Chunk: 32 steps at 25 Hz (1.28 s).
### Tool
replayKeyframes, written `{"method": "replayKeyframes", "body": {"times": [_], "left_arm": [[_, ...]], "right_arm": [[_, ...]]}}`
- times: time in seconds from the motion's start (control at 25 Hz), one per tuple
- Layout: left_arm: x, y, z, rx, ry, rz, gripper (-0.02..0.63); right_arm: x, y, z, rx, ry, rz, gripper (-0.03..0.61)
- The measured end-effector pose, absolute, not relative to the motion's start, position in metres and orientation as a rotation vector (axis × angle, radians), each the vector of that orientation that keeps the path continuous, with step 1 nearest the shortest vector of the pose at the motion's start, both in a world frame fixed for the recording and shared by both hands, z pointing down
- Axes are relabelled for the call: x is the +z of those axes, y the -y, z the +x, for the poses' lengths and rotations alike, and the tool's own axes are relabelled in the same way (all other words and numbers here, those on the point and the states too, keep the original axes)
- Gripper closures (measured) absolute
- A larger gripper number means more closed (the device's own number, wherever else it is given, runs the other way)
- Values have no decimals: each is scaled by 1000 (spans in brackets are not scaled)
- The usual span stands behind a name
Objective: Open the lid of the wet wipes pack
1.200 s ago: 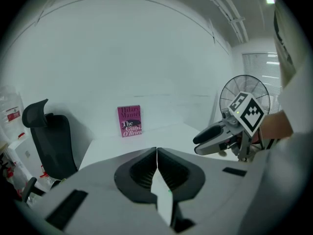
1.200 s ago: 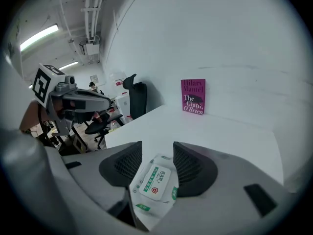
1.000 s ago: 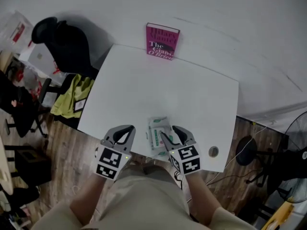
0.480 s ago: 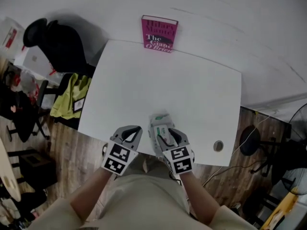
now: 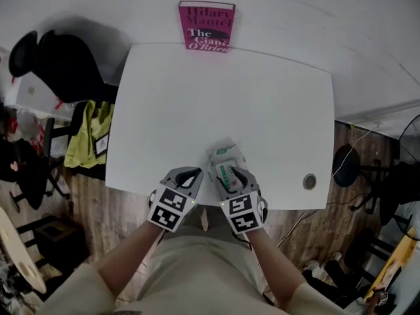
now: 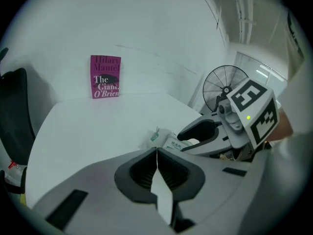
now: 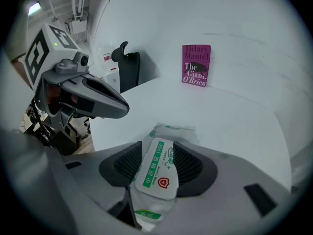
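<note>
Wipes pack (image 5: 223, 165) lies at near edge of white surface (image 5: 197, 104), slightly right of centre. Right tongs (image 7: 157, 164) pinch it, seemingly at the lid flap. Left tongs (image 6: 156, 153) pressed together, empty, just left of pack. Pink book (image 5: 207, 25) at far edge.

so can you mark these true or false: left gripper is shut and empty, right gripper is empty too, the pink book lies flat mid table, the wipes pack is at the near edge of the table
1. The left gripper is shut and empty. True: its jaws meet with nothing between them.
2. The right gripper is empty. False: the lid of the wet wipes pack sits between its jaws, with the pads against the lid's edges.
3. The pink book lies flat in the middle of the table. False: it stands upright at the far edge, by the wall.
4. The pack is at the near edge of the table. True: it lies close to that edge, in front of the person.
</note>
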State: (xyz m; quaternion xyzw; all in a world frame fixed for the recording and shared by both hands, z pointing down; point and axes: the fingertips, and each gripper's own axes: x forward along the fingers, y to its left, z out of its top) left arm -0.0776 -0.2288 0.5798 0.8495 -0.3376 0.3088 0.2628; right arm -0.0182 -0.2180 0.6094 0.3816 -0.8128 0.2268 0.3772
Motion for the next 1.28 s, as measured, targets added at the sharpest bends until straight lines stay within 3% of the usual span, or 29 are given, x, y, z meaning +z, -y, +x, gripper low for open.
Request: {"method": "replayKeyframes", "body": {"times": [0.88, 0.96, 1.08, 1.28], "left_arm": [[646, 222, -49, 784, 726, 2190, 592], [649, 223, -47, 784, 712, 2186, 592], [655, 222, -41, 833, 696, 2198, 592], [659, 222, -41, 844, 705, 2183, 592]], "right_arm": [[631, 210, -18, 498, 2018, 1102, 387], [629, 209, -19, 523, 2036, 1124, 400], [623, 207, -22, 535, 2065, 1174, 482], [621, 208, -23, 567, 2074, 1217, 494]]}}
